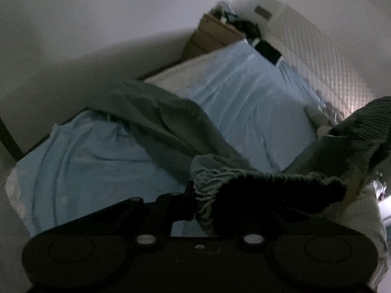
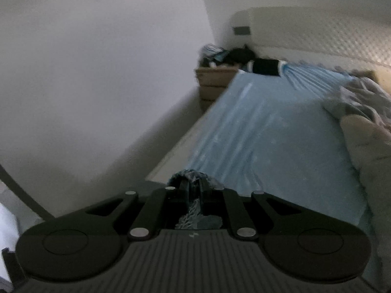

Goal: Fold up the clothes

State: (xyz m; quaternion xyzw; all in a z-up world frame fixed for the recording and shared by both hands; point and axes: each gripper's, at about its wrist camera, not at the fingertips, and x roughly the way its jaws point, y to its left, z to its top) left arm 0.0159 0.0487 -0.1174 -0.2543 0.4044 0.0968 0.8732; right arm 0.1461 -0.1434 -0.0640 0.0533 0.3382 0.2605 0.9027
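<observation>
The grey-green garment [image 1: 156,122] hangs above the bed's blue sheet [image 1: 244,92], one length trailing down across the sheet toward the bed's edge — its ribbed, gathered hem [image 1: 220,178] is bunched at the left gripper [image 1: 195,195], which is clamped on it. The right gripper [image 2: 193,185] has its fingers pressed together on another bunch of the same fabric [image 2: 190,174], held above the sheet's near side. Beyond the bed stand a wooden nightstand [image 2: 212,80] and a quilted headboard [image 2: 330,36] — a rumpled blanket [image 2: 366,122] lies at the right.
</observation>
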